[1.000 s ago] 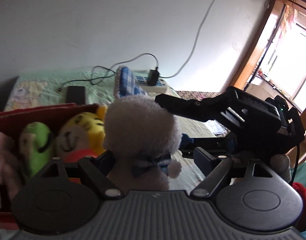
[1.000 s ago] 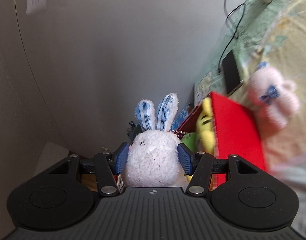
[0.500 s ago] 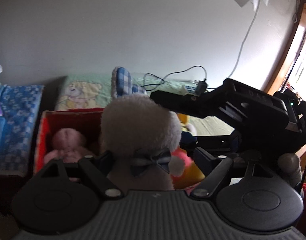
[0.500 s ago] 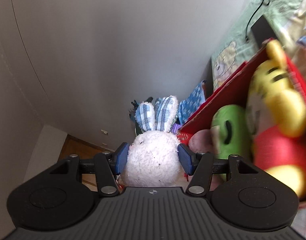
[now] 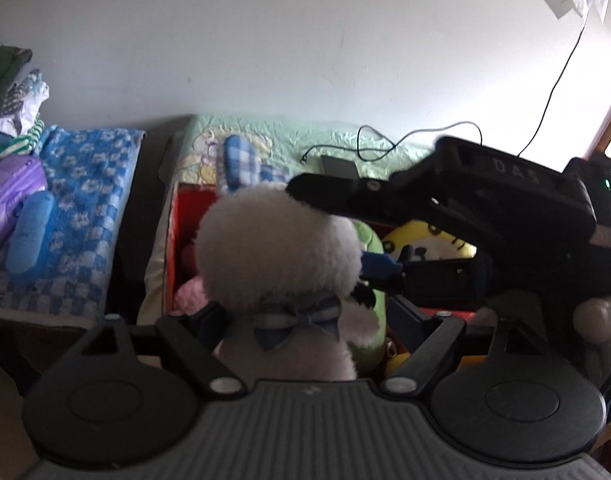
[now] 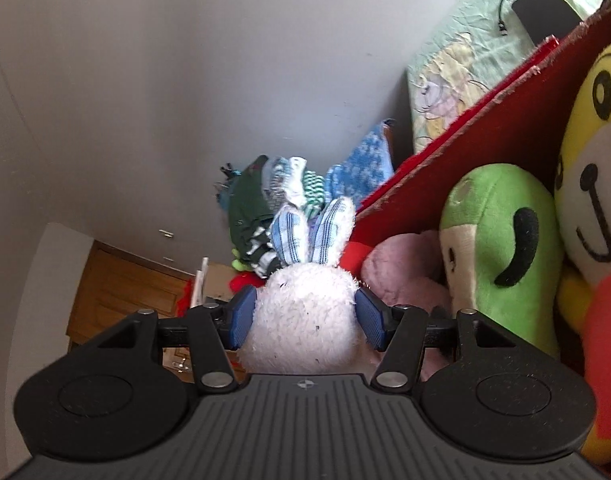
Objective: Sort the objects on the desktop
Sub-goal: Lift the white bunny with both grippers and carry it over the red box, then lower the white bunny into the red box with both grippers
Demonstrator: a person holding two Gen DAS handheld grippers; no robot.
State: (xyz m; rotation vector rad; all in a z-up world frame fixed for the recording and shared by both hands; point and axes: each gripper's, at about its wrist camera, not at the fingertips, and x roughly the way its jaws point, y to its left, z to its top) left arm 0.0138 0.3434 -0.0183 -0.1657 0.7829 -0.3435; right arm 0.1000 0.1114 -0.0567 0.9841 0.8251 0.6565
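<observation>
Bunny (image 5: 277,248) hangs between your two tools, above the left end of the red box (image 5: 176,236). Your right gripper (image 6: 306,314) is clenched on its head, blue pads (image 6: 244,314) pressing in from both sides, and the checked ears point straight away from that tool, so the toy's long axis runs along the right fingers. Your left gripper (image 5: 305,312) straddles the body at the bow; one finger touches the fur, the other sits just beside the toy's arm, and you cannot tell from here whether it squeezes at all. From the right wrist, the box interior lies to the right of and beneath the bunny, with the pink toy (image 6: 401,268) nearest, then the green toy (image 6: 493,232), then the yellow toy (image 6: 597,160) farthest right. The move probably turns on that: the roomiest spot looks to be the end by the pink toy, directly under the bunny, so you likely lower rather than travel sideways. Right hand is the surer holder; watch that the ears clear the box wall.
</observation>
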